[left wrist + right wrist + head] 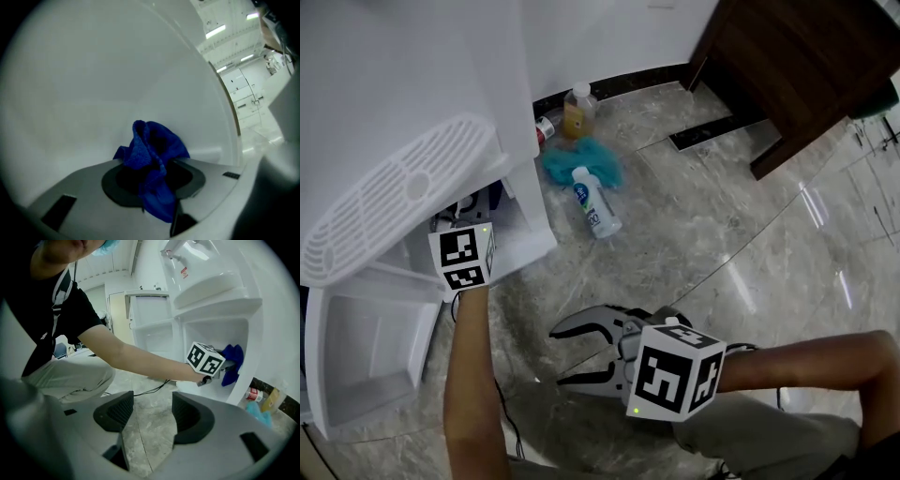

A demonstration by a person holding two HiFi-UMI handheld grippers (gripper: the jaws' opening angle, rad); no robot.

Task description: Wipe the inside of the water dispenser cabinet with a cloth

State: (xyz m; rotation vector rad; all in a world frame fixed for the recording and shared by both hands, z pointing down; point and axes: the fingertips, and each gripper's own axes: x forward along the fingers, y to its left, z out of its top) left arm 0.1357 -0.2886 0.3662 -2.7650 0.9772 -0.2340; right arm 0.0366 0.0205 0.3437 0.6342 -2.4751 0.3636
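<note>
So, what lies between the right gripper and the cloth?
The right gripper view shows floor crossed by a black cable, then the left gripper clamping the cloth inside the cabinet.

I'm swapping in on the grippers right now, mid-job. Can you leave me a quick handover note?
Left gripper: jaws shut on the blue cloth, inside the water dispenser cabinet.
Right gripper: jaws open, empty, above the floor.
Cabinet door open; a teal cloth and a white bottle lie on the floor beside the dispenser.
Done: cloth brought inside; how much is wiped, I cannot tell.
Left: wipe the cabinet's inner surfaces.
</note>
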